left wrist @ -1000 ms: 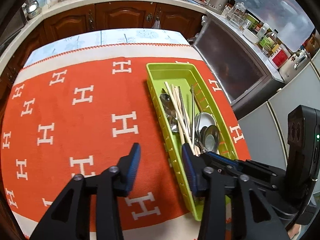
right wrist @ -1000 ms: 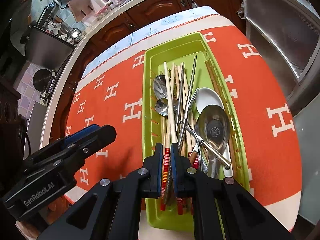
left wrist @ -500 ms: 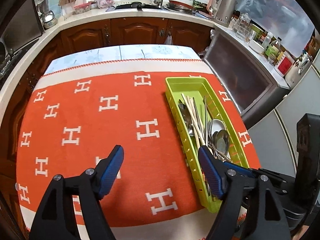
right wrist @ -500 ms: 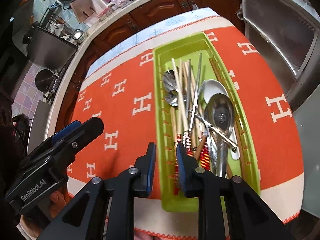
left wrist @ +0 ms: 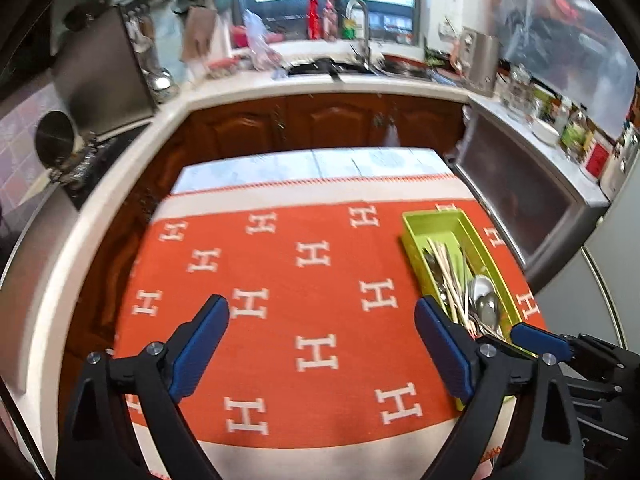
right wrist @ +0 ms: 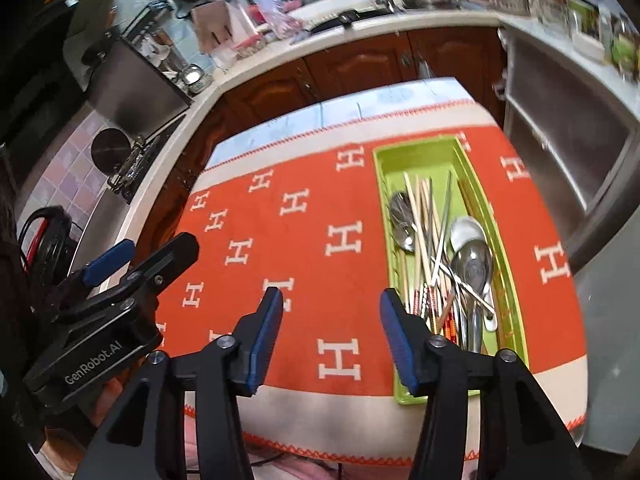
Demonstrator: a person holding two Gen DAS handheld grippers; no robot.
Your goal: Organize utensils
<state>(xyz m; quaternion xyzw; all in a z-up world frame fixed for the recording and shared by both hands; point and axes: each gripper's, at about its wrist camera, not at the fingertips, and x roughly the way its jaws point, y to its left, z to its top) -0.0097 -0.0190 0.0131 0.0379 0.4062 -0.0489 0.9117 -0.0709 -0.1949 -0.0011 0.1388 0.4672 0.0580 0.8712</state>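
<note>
Orange H-patterned cloth (right wrist: 344, 240) covers the counter; both jaws are opening empty, so withdraw clear of the green plastic tray (right wrist: 516, 312) of chopsticks and spoons.

- The tray (right wrist: 418, 156) lies on the right part of the cloth (right wrist: 312, 240).
- Chopsticks (right wrist: 418, 220) and spoons (right wrist: 472, 264) lie in it.
- Cabinets (left wrist: 320, 124) stand behind the table.

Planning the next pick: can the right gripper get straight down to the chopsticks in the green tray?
Probably yes. The right gripper, jaws opening and empty, has nothing between it and the green tray; the chopsticks lie partly uncovered beside its right finger, though spoons cross them.
</note>
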